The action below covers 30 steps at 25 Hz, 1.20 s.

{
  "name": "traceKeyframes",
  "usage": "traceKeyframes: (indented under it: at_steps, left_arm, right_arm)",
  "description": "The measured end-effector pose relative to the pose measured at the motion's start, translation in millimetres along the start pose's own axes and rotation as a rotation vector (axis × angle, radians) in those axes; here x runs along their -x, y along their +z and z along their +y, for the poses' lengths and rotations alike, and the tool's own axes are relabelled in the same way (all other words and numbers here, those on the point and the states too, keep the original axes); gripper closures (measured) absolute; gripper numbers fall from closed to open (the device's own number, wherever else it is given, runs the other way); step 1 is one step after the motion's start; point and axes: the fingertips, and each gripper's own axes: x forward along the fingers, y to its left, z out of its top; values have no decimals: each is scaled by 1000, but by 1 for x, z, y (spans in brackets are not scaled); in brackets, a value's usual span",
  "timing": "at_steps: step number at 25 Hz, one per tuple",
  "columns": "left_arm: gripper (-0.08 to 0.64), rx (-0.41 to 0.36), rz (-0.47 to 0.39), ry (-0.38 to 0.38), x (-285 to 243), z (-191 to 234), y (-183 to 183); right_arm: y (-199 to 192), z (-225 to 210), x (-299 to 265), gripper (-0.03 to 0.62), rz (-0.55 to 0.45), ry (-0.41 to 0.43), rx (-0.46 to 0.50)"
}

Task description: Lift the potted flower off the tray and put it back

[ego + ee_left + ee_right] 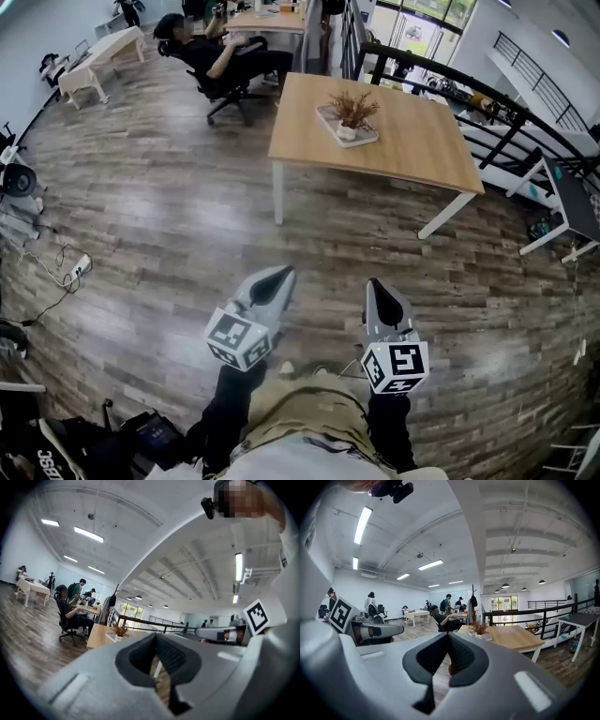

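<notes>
Left tongs [285, 273], right tongs [373, 282] both clenched, empty; potted flower [352, 112] apparently on tray [368, 139], well ahead

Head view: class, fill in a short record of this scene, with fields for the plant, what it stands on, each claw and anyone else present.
plant: potted flower, upright on the tray
support: wooden table, well away from both claws
left claw: shut, empty
right claw: shut, empty
others: seated person beyond the table
task state: flower not yet reached

left tool [278, 276], right tool [377, 285]: grey | marker cubes [238, 339]: black-white | sleeves [225, 412]: black
</notes>
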Motion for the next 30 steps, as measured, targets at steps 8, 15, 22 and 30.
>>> traceKeyframes:
  at_steps: [8,15,22,30]
  left_arm:
    - [558,44,31,47,16,48,-19]
    - [558,50,34,96,9,89,-17]
    - [558,56,56,152,-43,137,-25]
    - [558,1,44,212,-206,229,1]
  right_arm:
    - [-18,28,-43,588,27,44,9]
    - [-23,26,-97,588,52,81,9]
    - [-32,-20,-179,588,72,103,-5]
    - [-20,-147,-345,588,48,105,-53]
